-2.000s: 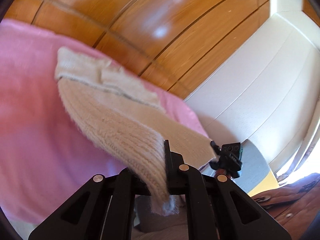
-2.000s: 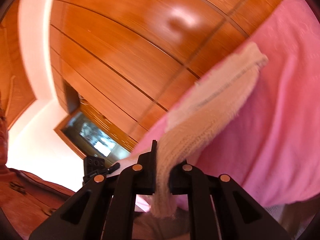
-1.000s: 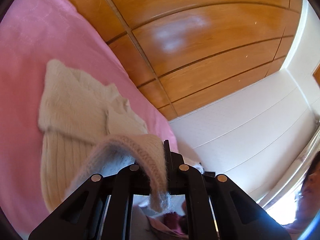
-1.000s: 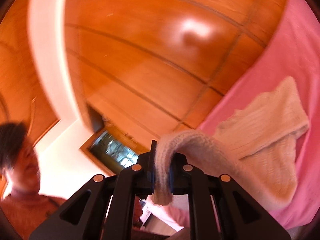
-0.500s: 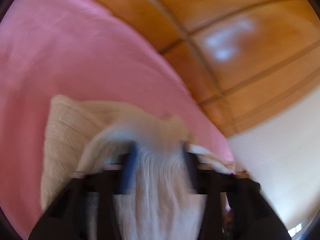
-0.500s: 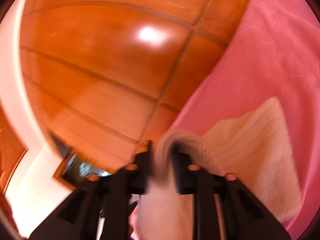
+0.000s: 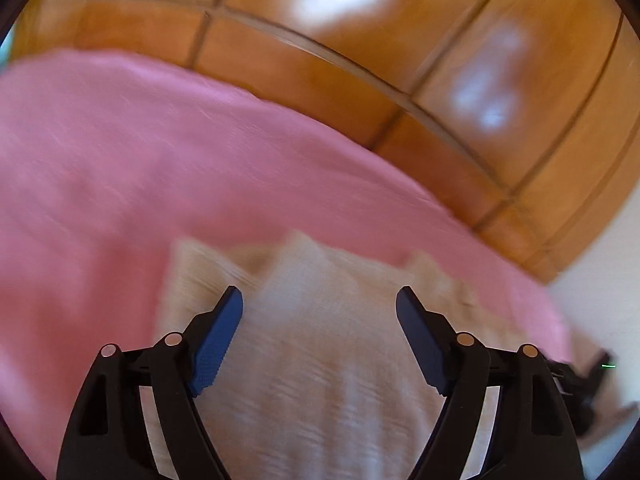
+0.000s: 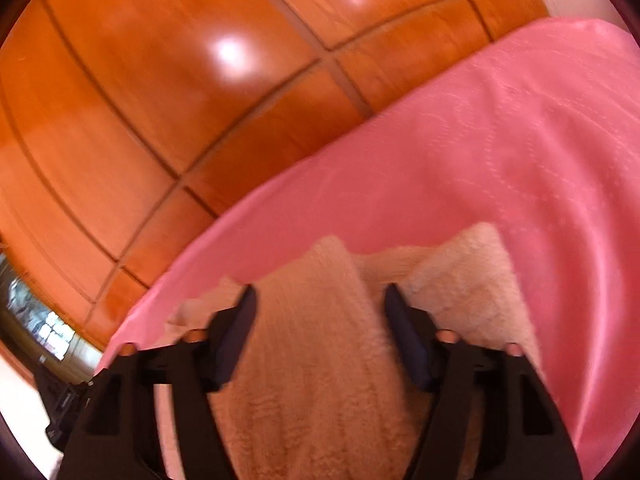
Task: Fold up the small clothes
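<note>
A cream knitted garment [image 7: 320,340] lies folded over on the pink cover [image 7: 120,160], blurred by motion. My left gripper [image 7: 319,300] hovers just over it, jaws opening wide, blue pads [image 7: 216,336] clear of the knit. In the right wrist view the same cream knit [image 8: 316,360] lies under my right gripper [image 8: 318,300]. Its jaws are opening too. A folded strip of the knit runs between its dark pads [image 8: 236,332], and I see no pad pressing on it.
Polished orange wooden panels [image 7: 360,40] rise right behind the pink cover [image 8: 520,160]. A white wall [image 7: 608,272] shows at the right of the left view. Part of the other gripper [image 7: 588,380] sits at that frame's right edge.
Both grippers held the knit's edge lifted, then swung it forward and down over the rest. Both jaws have since opened and let the knit drop onto the pink cover.
</note>
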A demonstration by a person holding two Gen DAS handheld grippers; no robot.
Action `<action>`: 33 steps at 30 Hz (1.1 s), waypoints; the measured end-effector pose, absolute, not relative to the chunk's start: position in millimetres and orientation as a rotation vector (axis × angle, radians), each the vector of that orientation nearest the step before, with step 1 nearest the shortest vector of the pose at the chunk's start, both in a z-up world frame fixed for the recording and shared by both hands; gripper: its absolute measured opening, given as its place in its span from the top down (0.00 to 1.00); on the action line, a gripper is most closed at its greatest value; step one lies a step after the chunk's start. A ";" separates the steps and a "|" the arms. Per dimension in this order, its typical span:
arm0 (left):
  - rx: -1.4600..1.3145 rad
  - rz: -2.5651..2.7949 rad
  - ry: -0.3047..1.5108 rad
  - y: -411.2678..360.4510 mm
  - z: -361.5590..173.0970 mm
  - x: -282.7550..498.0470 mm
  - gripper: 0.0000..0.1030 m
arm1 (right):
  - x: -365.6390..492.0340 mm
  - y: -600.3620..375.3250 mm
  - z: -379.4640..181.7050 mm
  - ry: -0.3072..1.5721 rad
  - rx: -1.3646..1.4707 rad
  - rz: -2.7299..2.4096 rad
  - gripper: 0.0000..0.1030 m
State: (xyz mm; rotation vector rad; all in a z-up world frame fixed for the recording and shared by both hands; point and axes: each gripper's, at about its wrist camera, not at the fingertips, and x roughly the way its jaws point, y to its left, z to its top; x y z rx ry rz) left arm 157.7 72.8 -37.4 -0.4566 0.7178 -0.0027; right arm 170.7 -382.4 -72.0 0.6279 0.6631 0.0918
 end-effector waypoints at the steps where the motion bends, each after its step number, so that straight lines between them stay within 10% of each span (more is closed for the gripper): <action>1: -0.386 0.031 0.757 68.6 -38.5 166.5 0.24 | 168.7 -382.0 -69.3 0.679 0.607 0.097 0.58; 4: -0.302 -0.012 0.880 59.4 -51.8 185.2 0.37 | 183.1 -370.9 -73.3 0.759 0.502 0.139 0.63; 8: -0.233 0.016 0.828 50.5 -41.9 176.2 0.94 | 190.2 -354.1 -60.3 0.811 0.290 0.129 0.92; 20: -0.378 0.106 0.807 65.5 -64.7 203.9 0.92 | 220.1 -363.7 -79.5 0.797 0.316 -0.117 0.90; 26: -0.414 0.116 0.725 61.3 -39.5 182.7 0.41 | 222.0 -353.7 -77.3 0.815 0.244 -0.163 0.72; 31: -0.404 0.002 0.600 21.8 -2.6 134.4 0.45 | 223.1 -347.7 -76.1 0.809 0.212 -0.204 0.63; 33: -0.356 -0.082 0.621 -7.5 2.6 128.6 0.61 | 223.3 -346.9 -75.7 0.808 0.207 -0.212 0.60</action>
